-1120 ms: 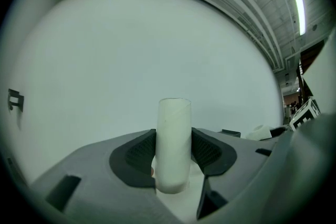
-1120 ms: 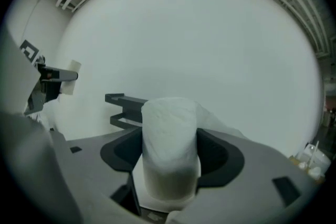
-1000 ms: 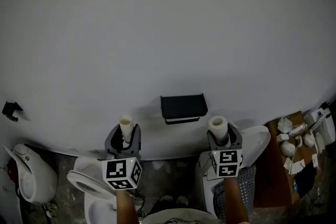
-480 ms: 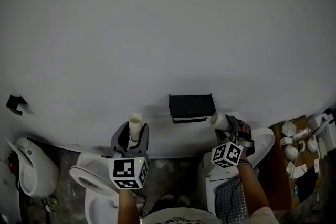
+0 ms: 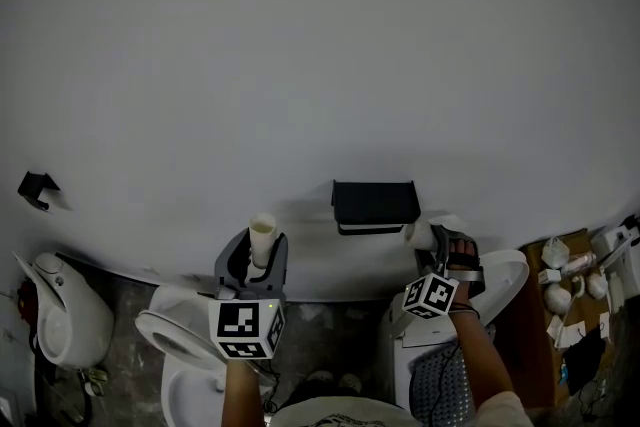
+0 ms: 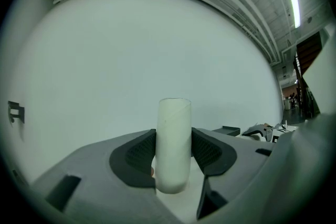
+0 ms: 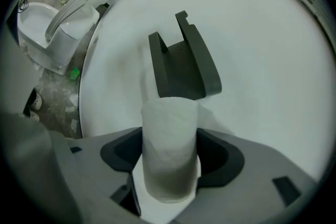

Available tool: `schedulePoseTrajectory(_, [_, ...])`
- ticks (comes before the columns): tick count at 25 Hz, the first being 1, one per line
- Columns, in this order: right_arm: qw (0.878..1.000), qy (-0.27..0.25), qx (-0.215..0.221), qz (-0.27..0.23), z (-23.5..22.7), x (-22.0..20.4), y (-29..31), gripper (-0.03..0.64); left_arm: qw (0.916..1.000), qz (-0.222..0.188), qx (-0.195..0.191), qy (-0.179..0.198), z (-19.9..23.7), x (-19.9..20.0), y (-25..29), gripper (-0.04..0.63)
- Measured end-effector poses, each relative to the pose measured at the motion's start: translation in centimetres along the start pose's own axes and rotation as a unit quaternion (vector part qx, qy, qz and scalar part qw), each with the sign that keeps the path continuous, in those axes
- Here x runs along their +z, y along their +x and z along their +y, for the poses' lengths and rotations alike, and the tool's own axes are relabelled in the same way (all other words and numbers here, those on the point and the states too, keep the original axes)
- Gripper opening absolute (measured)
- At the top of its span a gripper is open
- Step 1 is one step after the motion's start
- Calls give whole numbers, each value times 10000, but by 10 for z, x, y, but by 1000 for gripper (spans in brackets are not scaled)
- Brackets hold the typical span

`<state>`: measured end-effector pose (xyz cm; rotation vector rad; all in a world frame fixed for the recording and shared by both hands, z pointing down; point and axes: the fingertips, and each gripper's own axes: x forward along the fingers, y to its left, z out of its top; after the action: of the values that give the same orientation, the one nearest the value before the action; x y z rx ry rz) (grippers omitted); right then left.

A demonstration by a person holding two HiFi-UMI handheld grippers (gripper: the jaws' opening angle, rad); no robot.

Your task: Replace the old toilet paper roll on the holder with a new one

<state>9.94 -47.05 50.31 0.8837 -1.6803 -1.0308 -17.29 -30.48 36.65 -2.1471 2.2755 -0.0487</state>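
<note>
A black wall holder [image 5: 375, 205] [image 7: 181, 63] hangs on the white wall with nothing in it. My left gripper [image 5: 257, 260] [image 6: 173, 152] is shut on a bare cardboard core [image 5: 262, 237] [image 6: 173, 144], which stands upright between the pads, to the left of the holder. My right gripper [image 5: 440, 250] [image 7: 170, 157], rolled onto its side, is shut on a fresh toilet paper roll [image 5: 420, 233] [image 7: 169, 157]. The roll lies just off the holder's right end, apart from it.
Toilets [image 5: 185, 340] [image 5: 60, 320] stand on the floor below the wall, one with a white tank [image 5: 495, 275] at the right. A brown shelf [image 5: 575, 295] with small white items is at far right. A small black bracket [image 5: 38, 187] is on the wall at left.
My right gripper has rolled onto its side and moved toward the holder's right end with the roll. The view has shifted slightly; the left gripper keeps its hold on the core.
</note>
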Motion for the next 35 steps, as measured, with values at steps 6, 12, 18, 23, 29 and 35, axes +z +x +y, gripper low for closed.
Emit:
schedulePoseTrajectory(6, [9999, -30, 25, -100, 5, 13, 2, 301, 10000, -4, -7, 39, 0, 1, -2, 202])
schedulePoseTrajectory(12, [9999, -21, 2, -116, 8, 16, 7, 301, 9999, 39, 83, 43, 4, -2, -9, 202])
schedulePoseTrajectory(18, [9996, -44, -23, -279, 12, 36, 12, 301, 9996, 124, 232, 40, 15, -9, -20, 202])
schedulePoseTrajectory(23, [9985, 7, -141, -528, 14, 61, 13, 300, 9990, 175, 409, 16, 28, -12, -31, 202])
schedulePoseTrajectory(29, [9972, -69, -401, -620, 16, 78, 17, 299, 9978, 201, 637, -6, 43, -15, -43, 202])
schedulePoseTrajectory(35, [9899, -897, -574, -940, 27, 108, 14, 301, 9968, 230, 767, 4, 49, -17, -50, 202])
